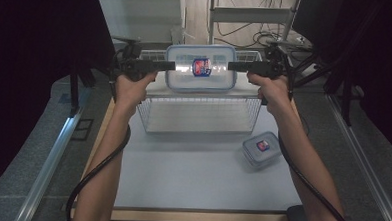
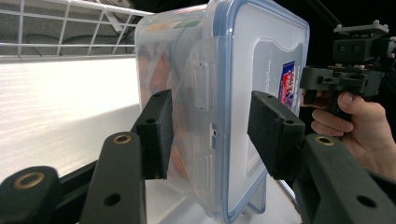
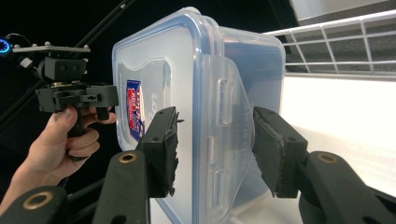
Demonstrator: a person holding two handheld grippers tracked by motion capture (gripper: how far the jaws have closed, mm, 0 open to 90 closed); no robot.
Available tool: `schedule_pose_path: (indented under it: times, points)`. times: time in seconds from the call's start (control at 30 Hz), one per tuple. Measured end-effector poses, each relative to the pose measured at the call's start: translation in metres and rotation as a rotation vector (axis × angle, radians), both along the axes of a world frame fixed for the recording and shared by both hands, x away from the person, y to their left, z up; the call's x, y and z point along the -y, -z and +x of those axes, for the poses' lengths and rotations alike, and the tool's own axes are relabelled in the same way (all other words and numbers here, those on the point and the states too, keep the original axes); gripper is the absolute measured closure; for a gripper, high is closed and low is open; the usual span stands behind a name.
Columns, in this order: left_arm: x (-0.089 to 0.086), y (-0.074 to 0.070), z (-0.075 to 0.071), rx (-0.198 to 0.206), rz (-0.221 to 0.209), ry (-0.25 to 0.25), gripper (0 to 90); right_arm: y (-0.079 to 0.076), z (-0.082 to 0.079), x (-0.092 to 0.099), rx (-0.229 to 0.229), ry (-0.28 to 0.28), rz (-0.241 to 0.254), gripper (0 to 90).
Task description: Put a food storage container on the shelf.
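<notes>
A large clear plastic container [image 1: 201,68] with a blue-rimmed lid and a red and blue label is held up over the back of a white wire basket [image 1: 148,119], its lid facing the high view. My left gripper [image 1: 171,65] clamps its left side latch and my right gripper [image 1: 232,66] clamps the right one. In the left gripper view the pads [image 2: 156,133] sit on both faces of the container [image 2: 219,70] at the latch. The right gripper view shows the same hold, with the pads [image 3: 275,151] against the container [image 3: 196,70].
A small clear container [image 1: 261,148] with a similar lid lies on the grey table [image 1: 191,180], right of the basket's front corner. Dark curtains hang on both sides. Shelving and cables stand behind the table.
</notes>
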State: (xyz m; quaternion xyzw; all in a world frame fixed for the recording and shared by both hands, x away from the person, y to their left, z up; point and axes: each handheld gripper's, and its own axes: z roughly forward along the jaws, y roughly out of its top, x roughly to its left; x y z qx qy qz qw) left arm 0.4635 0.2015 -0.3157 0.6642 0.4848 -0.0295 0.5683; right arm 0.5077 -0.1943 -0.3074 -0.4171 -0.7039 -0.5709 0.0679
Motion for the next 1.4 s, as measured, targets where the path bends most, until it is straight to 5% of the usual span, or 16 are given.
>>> schedule_pose_path:
  times: [0.43, 0.8, 0.93, 1.0, 1.17, 1.3, 1.4]
  points:
    - [0.000, 0.004, 0.013, -0.023, -0.031, -0.022, 50.6, 0.001, 0.012, -0.005, -0.009, 0.046, -0.005, 48.6]
    - [0.002, 0.004, 0.013, -0.013, -0.013, -0.046, 48.6, 0.002, 0.014, -0.007, -0.002, 0.062, -0.006, 46.9]
    - [0.004, 0.002, 0.012, 0.013, 0.041, -0.077, 44.6, 0.002, 0.014, -0.010, 0.027, 0.091, -0.050, 43.1]
    - [0.004, 0.002, 0.011, 0.019, 0.056, -0.087, 41.9, 0.000, 0.013, -0.009, 0.077, 0.117, -0.098, 43.8]
    - [0.001, 0.004, 0.005, 0.053, 0.067, -0.079, 41.8, -0.006, 0.009, -0.006, 0.122, 0.118, -0.098, 44.1]
    - [-0.002, 0.006, -0.003, 0.121, 0.087, -0.085, 37.4, -0.009, 0.000, -0.004, 0.171, 0.095, -0.115, 51.3]
    - [-0.004, 0.006, -0.015, 0.185, 0.117, -0.090, 38.1, -0.010, -0.015, -0.004, 0.226, 0.081, -0.193, 60.9]
